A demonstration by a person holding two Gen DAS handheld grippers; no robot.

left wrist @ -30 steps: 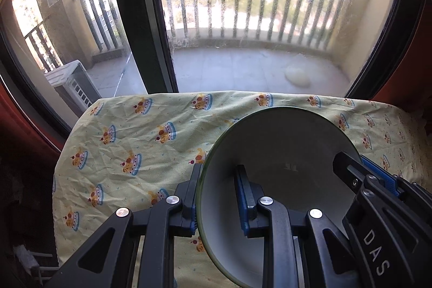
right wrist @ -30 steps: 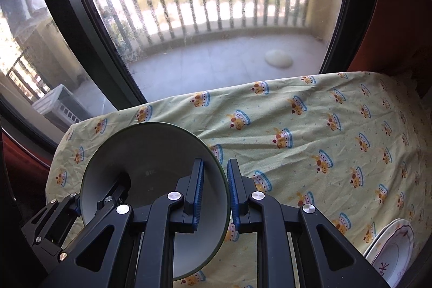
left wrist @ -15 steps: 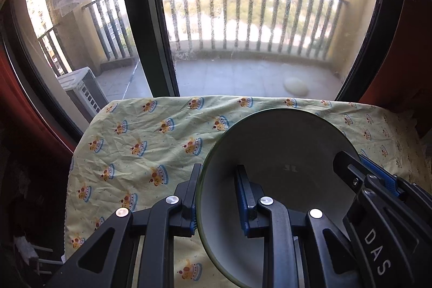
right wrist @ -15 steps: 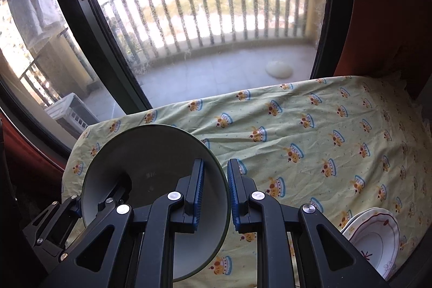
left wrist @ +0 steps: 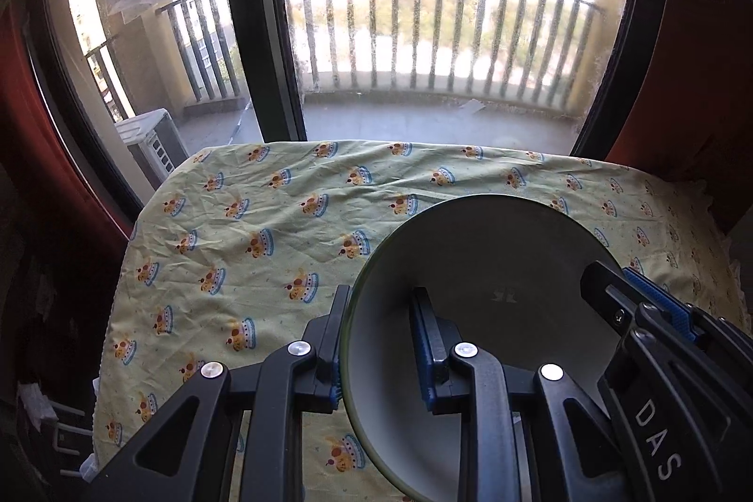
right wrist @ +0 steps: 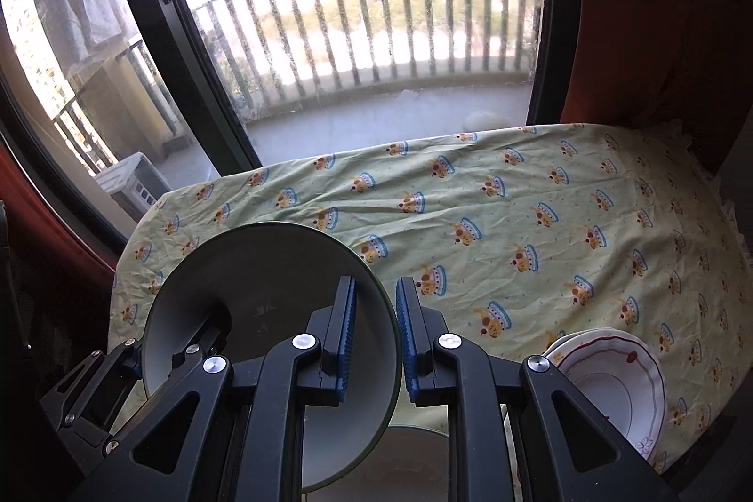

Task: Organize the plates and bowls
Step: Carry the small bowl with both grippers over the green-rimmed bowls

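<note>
Both cameras sit higher and further back than a second ago: more of the crown-print cloth (left wrist: 292, 219) on the counter shows, and the white red-trimmed plates (right wrist: 616, 379) have come fully into the right wrist view. A grey dish (right wrist: 414, 459) shows low down, under the lifted bowl.

Grey-green bowl (left wrist: 475, 281) is off the cloth, held between the two tools. Left gripper (left wrist: 379, 342) is clamped on its left rim, one finger outside, one inside. Right gripper (right wrist: 374, 342) pinches the opposite rim the same way. Bowl tilts, its inside facing the cameras.

Judgement: lift is under way, placement not yet done. White plates lie near the counter's right edge, well apart from the bowl. Likely target is the grey dish below, though its shape is too cropped to confirm.
</note>
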